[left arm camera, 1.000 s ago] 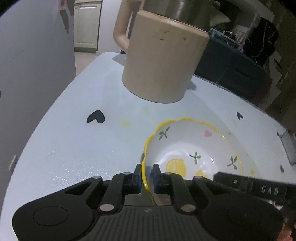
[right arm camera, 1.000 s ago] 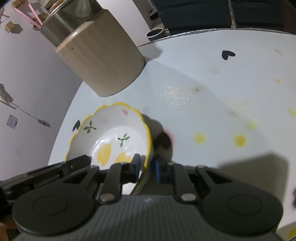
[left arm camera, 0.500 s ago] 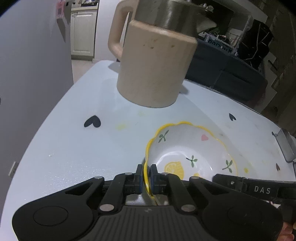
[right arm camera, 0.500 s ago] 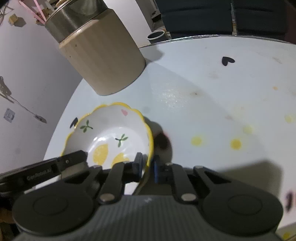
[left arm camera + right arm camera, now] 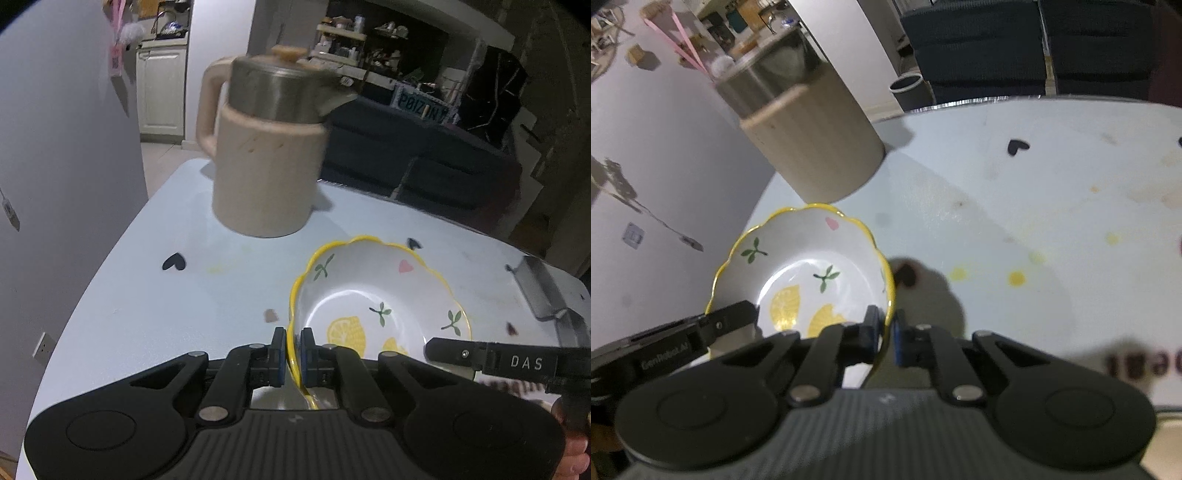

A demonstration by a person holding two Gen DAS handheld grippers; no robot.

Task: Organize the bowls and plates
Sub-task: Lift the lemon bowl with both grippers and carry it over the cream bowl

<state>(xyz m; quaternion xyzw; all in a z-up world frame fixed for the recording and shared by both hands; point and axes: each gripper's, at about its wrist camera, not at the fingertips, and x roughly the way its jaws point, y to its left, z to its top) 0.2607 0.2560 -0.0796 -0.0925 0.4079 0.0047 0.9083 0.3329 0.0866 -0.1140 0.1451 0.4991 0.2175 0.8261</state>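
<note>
Bowl [image 5: 373, 295] lifted off table [image 5: 147, 295] (underside hidden); kettle [image 5: 266, 173] blurred.

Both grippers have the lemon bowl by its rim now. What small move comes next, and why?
Probably keep lifting it level, both hands together. The left gripper and right gripper are each shut on opposite sides of the lemon bowl rim, and the kettle stands close behind it on the table, so clear height first before carrying it sideways.
</note>
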